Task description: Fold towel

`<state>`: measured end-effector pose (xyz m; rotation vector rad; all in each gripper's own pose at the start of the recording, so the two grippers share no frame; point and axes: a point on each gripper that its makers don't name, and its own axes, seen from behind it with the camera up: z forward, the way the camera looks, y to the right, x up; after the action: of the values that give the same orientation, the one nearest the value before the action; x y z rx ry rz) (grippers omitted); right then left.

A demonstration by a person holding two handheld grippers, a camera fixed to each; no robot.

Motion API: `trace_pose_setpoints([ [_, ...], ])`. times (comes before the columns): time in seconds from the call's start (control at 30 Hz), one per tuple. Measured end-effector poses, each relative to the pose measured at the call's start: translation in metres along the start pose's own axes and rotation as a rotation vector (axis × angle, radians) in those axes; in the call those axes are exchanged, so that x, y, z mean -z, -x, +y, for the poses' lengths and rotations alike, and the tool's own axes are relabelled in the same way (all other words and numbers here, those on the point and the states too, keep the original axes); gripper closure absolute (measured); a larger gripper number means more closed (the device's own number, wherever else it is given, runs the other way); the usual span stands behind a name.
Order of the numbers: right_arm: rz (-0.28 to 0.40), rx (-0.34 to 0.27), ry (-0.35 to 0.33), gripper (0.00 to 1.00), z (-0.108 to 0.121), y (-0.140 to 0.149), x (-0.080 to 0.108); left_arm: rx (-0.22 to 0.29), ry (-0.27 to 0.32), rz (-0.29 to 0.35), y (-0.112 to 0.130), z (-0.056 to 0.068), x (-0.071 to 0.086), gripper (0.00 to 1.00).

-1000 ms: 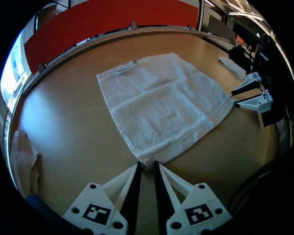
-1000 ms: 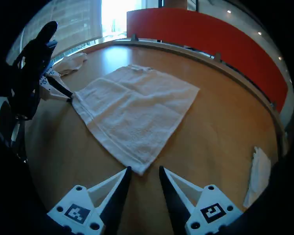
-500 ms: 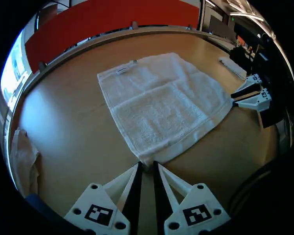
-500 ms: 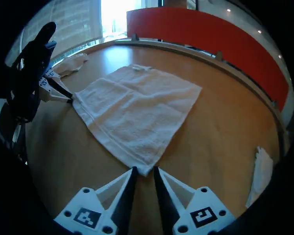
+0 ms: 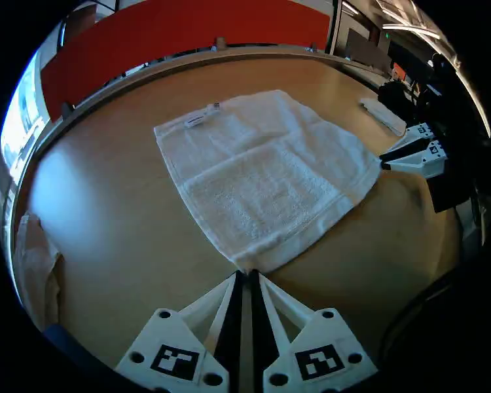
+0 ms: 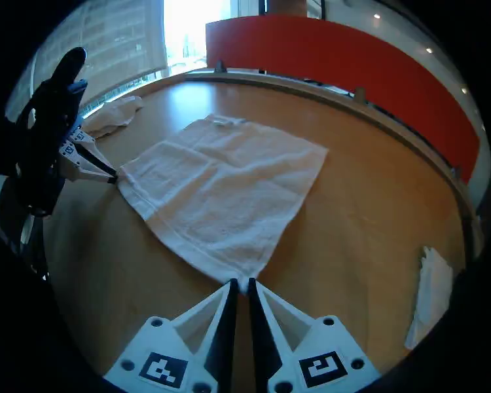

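A white towel lies spread flat on the wooden table, with a small tag at its far edge. My left gripper is shut on the towel's near corner. My right gripper pinches the corner at the right. In the right gripper view the towel spreads ahead, and my right gripper is shut on its near corner. At the towel's left corner my left gripper is held by a dark-gloved hand.
A crumpled white cloth lies near the table's left edge, and a folded cloth lies at the far right. A red panel runs behind the table's curved far edge. Bright windows stand beyond.
Both grippers went from open beside the towel's corners to shut on them. The right gripper moved forward onto its corner first. The towel shifted slightly.
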<state>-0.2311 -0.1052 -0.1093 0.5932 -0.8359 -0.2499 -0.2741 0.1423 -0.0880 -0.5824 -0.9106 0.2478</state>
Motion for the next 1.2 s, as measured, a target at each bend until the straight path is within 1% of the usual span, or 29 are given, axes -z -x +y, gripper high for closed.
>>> trace_pose_setpoints([
  [0.17,0.02,-0.005,-0.001,0.88,0.0,-0.01,0.01,0.015,0.007,0.007,-0.004,0.003,0.007,0.91],
  [0.3,0.039,-0.009,-0.003,0.88,-0.003,-0.019,0.02,0.04,0.025,0.017,-0.008,0.007,0.016,0.91],
  [0.4,0.056,-0.012,-0.008,0.88,-0.007,-0.027,0.029,0.06,0.035,0.031,-0.013,0.009,0.025,0.91],
  [0.77,0.12,-0.027,-0.028,0.88,-0.021,-0.057,0.071,0.114,0.041,0.082,-0.032,0.012,0.062,0.91],
  [1.0,0.142,-0.024,-0.038,0.88,-0.025,-0.071,0.095,0.144,0.058,0.092,-0.039,0.019,0.083,0.91],
  [1.2,0.157,-0.038,-0.039,0.88,-0.024,-0.08,0.111,0.174,0.088,0.091,-0.043,0.028,0.097,0.91],
])
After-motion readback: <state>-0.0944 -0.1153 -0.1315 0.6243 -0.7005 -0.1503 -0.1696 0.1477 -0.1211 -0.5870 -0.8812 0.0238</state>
